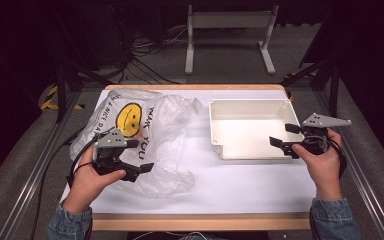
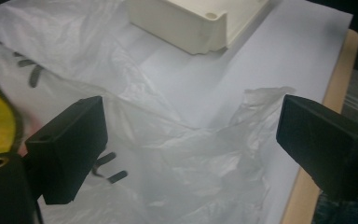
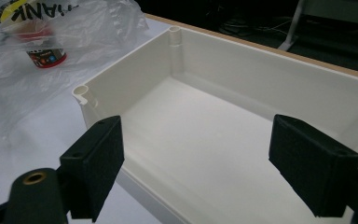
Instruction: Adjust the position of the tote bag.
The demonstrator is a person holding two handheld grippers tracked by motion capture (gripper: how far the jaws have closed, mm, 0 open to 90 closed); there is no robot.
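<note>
Both my grippers, left gripper [image 1: 141, 156] and right gripper [image 1: 285, 135], gape empty; crinkled translucent plastic bag [image 1: 152, 145] beneath left fingers [image 2: 70, 147] — thin film risks tearing, slipping.

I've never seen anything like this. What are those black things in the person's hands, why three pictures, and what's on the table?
A person holds two hand-held grippers, each a clamp with two black jaws. The high view looks down from above: the left gripper hovers over a crumpled plastic bag printed with a yellow smiley face, and the right gripper sits at the edge of an empty white tray. The other two pictures come from small cameras riding on each gripper, looking out between its jaws. Both grippers are open and hold nothing. Through the bag a small red-banded cup shows. Everything rests on a white table.
</note>
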